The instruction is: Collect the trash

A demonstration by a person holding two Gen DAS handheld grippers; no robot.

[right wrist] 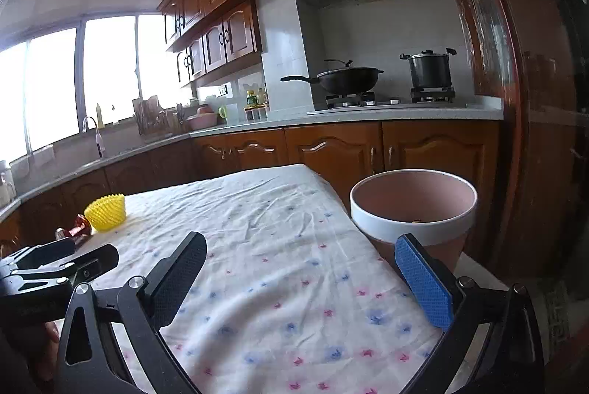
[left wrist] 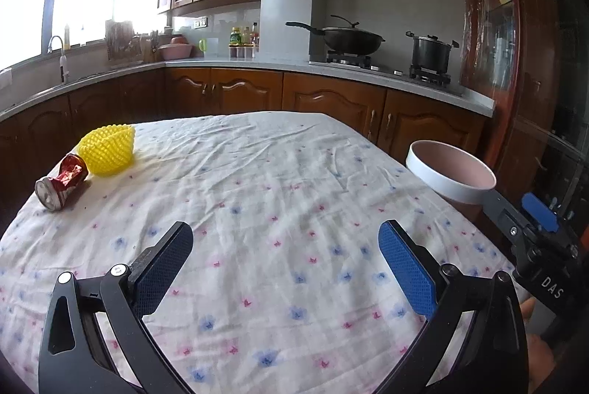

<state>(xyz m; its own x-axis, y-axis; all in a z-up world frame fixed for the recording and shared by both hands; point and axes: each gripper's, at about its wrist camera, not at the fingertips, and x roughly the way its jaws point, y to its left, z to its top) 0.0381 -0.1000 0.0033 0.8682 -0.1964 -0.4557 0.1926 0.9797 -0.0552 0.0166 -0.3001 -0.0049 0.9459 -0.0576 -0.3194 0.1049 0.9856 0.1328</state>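
Both tongs, left tongs (left wrist: 285, 269) and right tongs (right wrist: 300, 278), stand wide apart, gripping nothing, above the floral-cloth tabletop (left wrist: 257, 195). Crushed red aluminium can (left wrist: 60, 182) lies on its side at frame left, touching a yellow knobbly plastic cup (left wrist: 108, 149). Pink white-rimmed bin (right wrist: 414, 206) stands at right, beside the tabletop edge.

The only legible lettering is "DAS", white on the black body of the right gripper (left wrist: 535, 228), at about four o'clock in the left wrist view. Labels on the counter bottles (left wrist: 243, 37) are too small to read.
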